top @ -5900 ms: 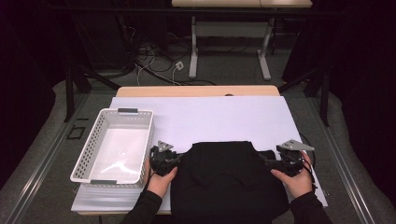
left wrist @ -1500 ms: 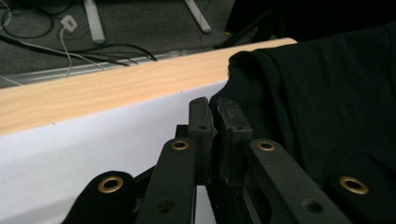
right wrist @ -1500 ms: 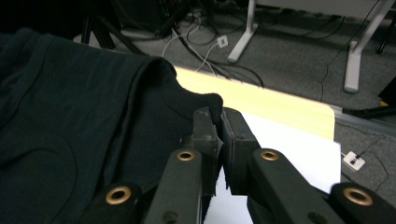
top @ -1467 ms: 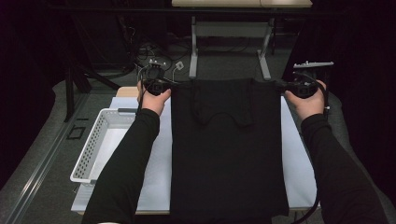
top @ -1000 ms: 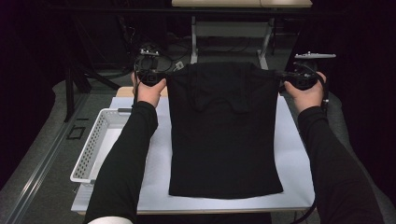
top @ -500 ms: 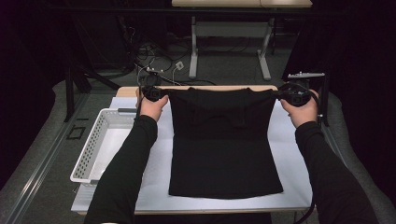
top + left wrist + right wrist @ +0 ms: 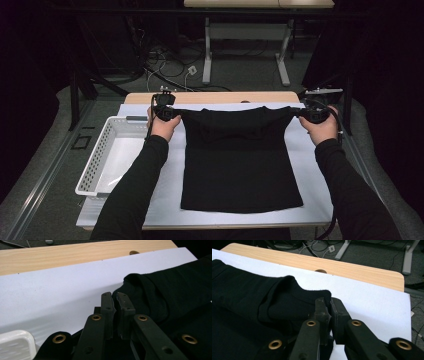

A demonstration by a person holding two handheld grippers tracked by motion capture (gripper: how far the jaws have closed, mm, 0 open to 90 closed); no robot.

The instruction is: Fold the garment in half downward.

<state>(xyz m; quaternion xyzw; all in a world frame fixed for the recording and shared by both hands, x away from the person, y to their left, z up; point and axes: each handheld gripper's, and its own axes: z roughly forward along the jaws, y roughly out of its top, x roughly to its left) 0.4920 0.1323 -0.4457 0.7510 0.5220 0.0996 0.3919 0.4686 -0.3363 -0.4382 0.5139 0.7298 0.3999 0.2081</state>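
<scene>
The white perforated basket (image 7: 100, 165) at your left sits on the table's left side with nothing in it that shows, its near corner just beside your left gripper (image 7: 114, 300). Both your grippers are clenched on the black shirt (image 7: 240, 160): the left one pinches one top corner, the right gripper (image 7: 329, 302) the other, so the top edge hangs stretched between them while the body lies flat on the white sheet (image 7: 310, 165). Beyond the shirt runs the bare wooden table edge (image 7: 210, 97), and cables (image 7: 165, 70) and desk legs (image 7: 207, 60) stand on the floor behind.
</scene>
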